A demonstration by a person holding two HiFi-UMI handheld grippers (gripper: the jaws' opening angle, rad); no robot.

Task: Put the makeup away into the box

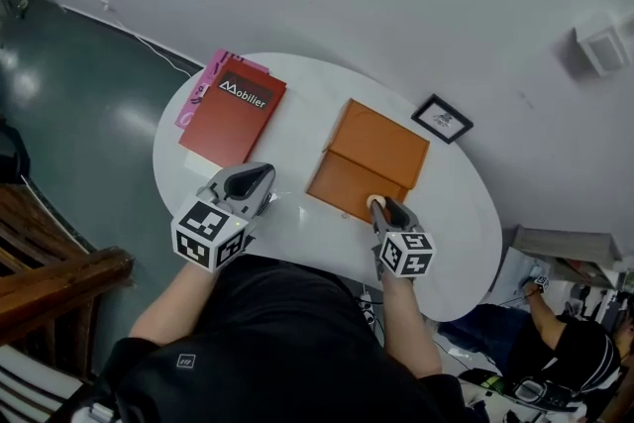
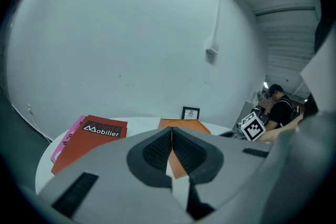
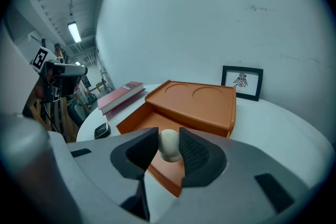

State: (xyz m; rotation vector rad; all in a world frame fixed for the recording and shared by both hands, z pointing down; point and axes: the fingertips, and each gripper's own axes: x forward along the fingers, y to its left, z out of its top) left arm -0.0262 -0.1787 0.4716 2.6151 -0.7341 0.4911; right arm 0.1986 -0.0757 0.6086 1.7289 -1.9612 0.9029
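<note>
The right tongs (image 3: 169, 148) are clamped on a cream, egg-shaped makeup sponge (image 3: 168, 144), held over the near edge of the orange box (image 3: 195, 101) and its open lower tray; the left tongs (image 2: 171, 132) are pressed together with nothing in them, above the white table (image 1: 297, 225); a red Mobilier book (image 1: 234, 112) lies left of the box, a framed picture (image 1: 442, 118) beyond it.

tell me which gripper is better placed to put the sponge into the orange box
Right. The right gripper grips the beige sponge at the orange box's near edge. The left gripper is shut on nothing, off to the box's side.
</note>
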